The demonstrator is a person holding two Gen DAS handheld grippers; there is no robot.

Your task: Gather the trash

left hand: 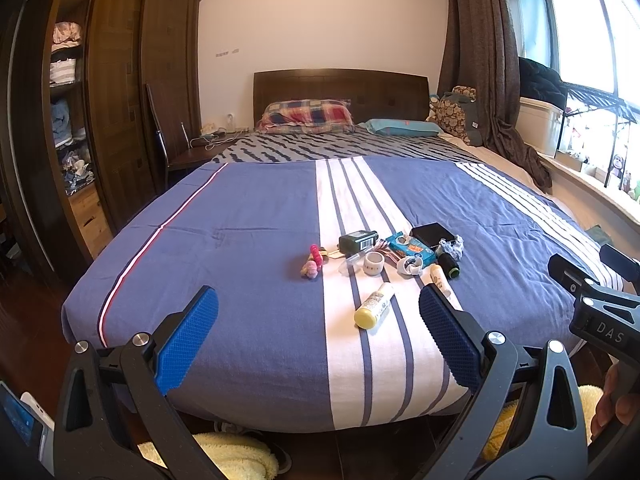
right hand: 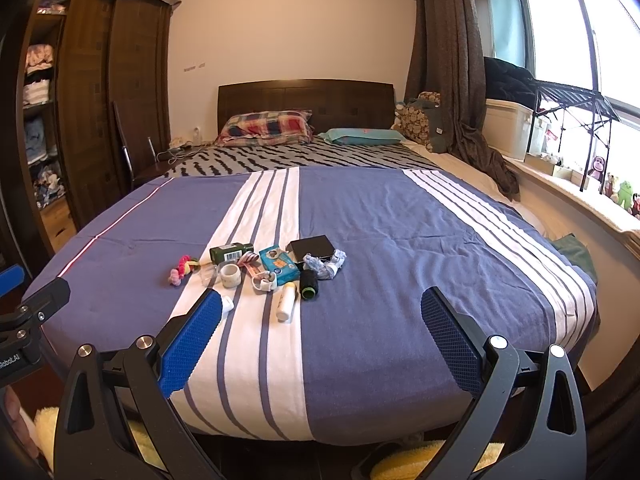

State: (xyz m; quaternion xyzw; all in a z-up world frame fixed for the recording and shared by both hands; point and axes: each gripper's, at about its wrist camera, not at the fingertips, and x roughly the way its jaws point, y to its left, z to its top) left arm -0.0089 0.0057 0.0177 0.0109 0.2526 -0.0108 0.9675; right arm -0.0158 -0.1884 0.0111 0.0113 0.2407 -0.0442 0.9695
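A cluster of small items lies on the blue and white striped bedspread (left hand: 248,248). It holds a yellow-capped white bottle (left hand: 374,306), a second white tube (left hand: 439,276), a green bottle (left hand: 357,240), a white cup (left hand: 374,263), a blue packet (left hand: 414,247), a black box (left hand: 433,235), a black thread spool (left hand: 450,265) and a pink toy (left hand: 312,265). My left gripper (left hand: 318,332) is open and empty, just short of the yellow-capped bottle. My right gripper (right hand: 320,336) is open and empty, with the cluster (right hand: 276,268) ahead to its left. The white tube (right hand: 287,302) lies nearest it.
The bed (right hand: 400,220) fills the room, with pillows (right hand: 268,126) at the headboard. A dark wardrobe (left hand: 120,100) stands at the left, a chair (left hand: 176,148) beside it. A curtain (right hand: 452,60) and window sill (right hand: 580,196) run along the right. Yellow slippers (left hand: 224,456) lie on the floor below.
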